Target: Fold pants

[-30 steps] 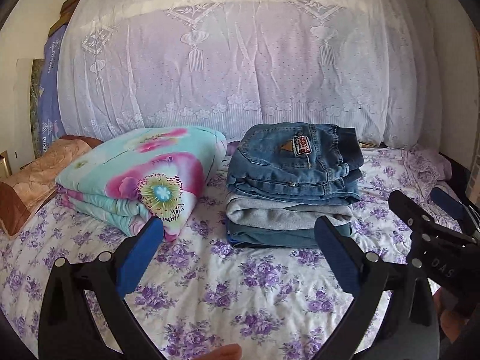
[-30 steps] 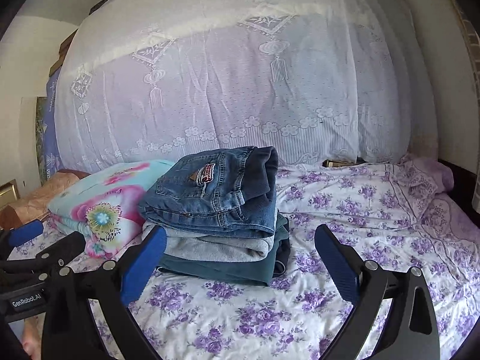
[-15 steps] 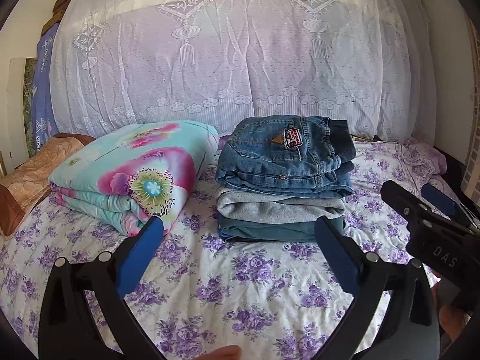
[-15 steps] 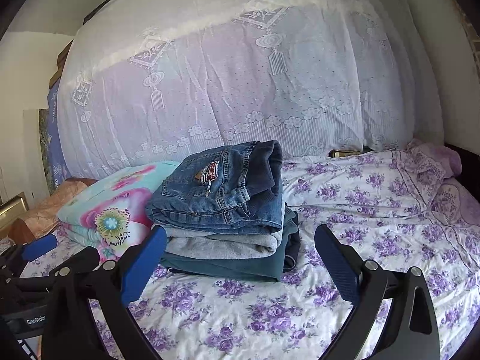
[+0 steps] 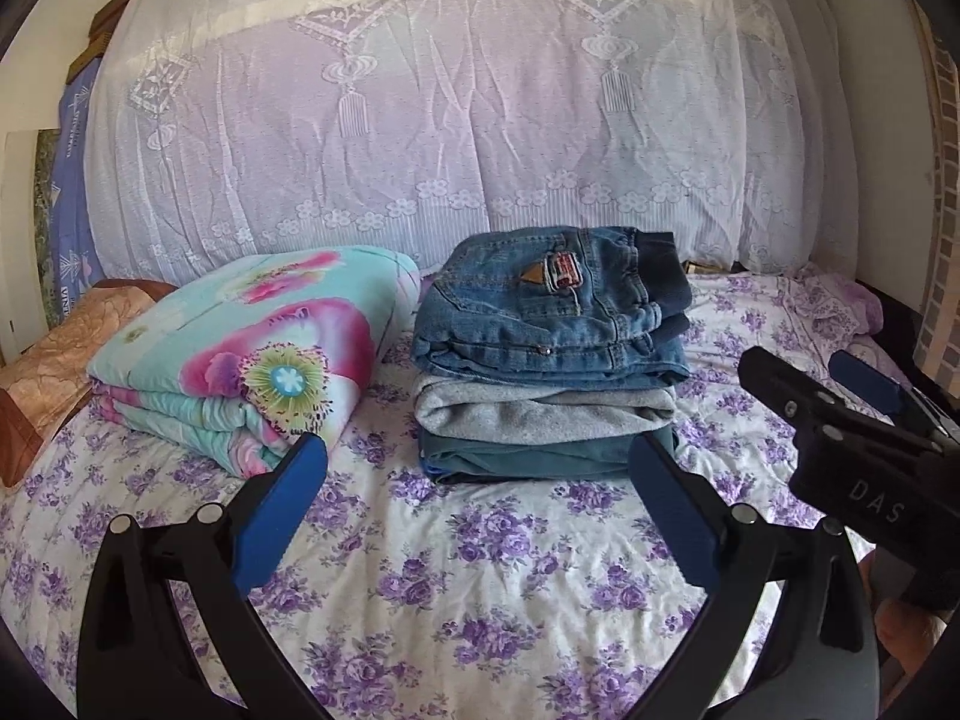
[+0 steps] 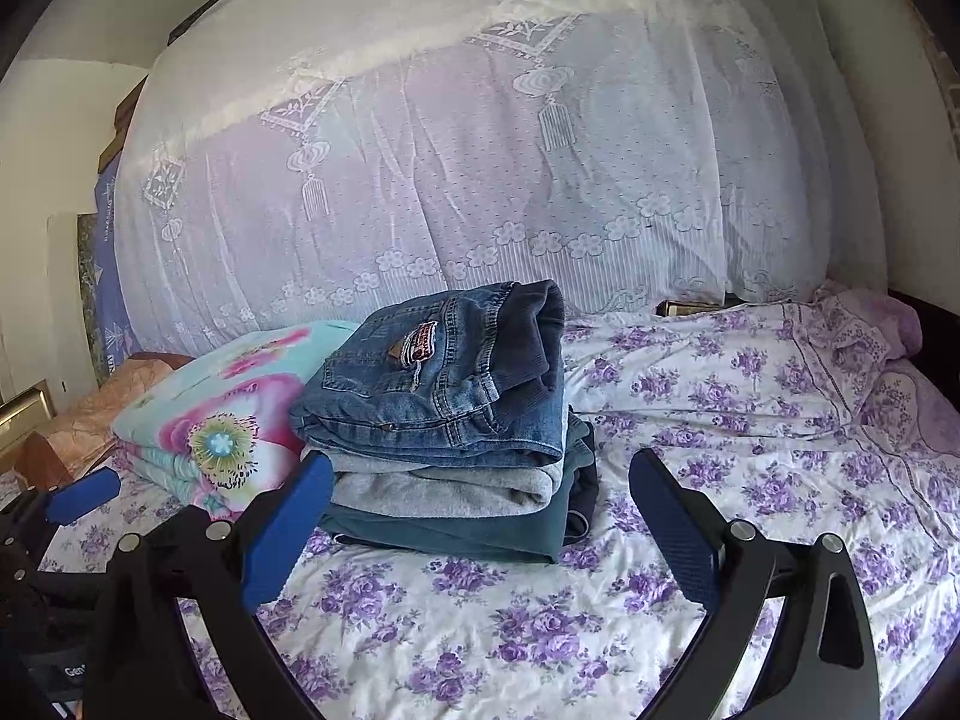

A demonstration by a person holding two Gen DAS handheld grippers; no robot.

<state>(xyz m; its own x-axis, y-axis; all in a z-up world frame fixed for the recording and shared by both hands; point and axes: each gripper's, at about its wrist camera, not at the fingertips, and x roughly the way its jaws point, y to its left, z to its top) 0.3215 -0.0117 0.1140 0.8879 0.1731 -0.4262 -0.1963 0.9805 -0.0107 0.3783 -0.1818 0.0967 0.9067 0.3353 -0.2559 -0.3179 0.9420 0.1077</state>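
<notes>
Folded blue jeans (image 5: 552, 312) lie on top of a stack with a grey garment (image 5: 540, 414) and a teal garment (image 5: 528, 456) under them, on the bed with the purple-flowered sheet (image 5: 480, 570). The stack also shows in the right wrist view (image 6: 438, 396). My left gripper (image 5: 477, 480) is open and empty, held above the sheet in front of the stack. My right gripper (image 6: 480, 492) is open and empty, in front of the stack too; it also shows in the left wrist view (image 5: 840, 408) at the right.
A folded flowered quilt (image 5: 252, 354) lies left of the stack. An orange pillow (image 5: 54, 354) is at the far left. A white lace curtain (image 5: 468, 120) hangs behind the bed. A purple pillow (image 6: 864, 324) lies at the far right.
Both grippers have drawn back and lifted a little from the stack; the view tilts upward. The jaws stay open and the stack has not moved.
</notes>
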